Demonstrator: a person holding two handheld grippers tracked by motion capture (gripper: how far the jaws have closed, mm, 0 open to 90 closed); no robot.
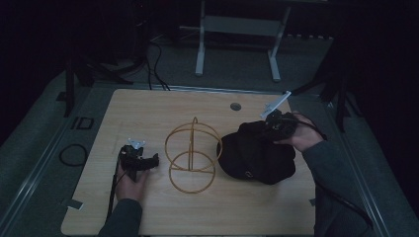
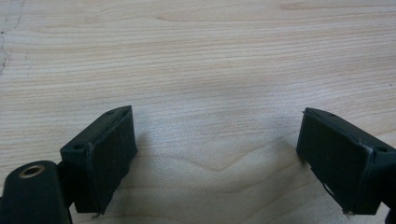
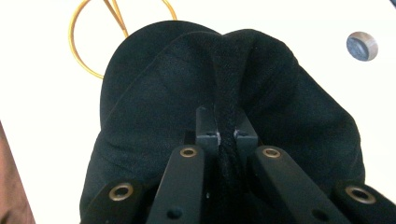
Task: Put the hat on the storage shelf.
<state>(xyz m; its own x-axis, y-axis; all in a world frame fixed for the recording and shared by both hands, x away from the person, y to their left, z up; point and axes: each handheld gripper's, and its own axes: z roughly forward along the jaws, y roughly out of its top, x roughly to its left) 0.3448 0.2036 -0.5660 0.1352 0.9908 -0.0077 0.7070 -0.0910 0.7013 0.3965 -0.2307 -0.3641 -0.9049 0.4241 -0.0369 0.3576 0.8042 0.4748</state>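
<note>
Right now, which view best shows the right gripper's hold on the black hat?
The right gripper view: the right gripper has its jaws pinched shut on a fold of the black hat. In the high view the hat lies beside the wire stand, the pinch too small to judge. The left gripper view faces the bare table.

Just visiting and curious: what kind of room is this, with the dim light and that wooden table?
Probably a lab or workshop bench set up for recording handling work. A person's hands hold camera-bearing tongs over a bare wooden table, cables trail on the floor behind, and a metal equipment stand sits behind it.
</note>
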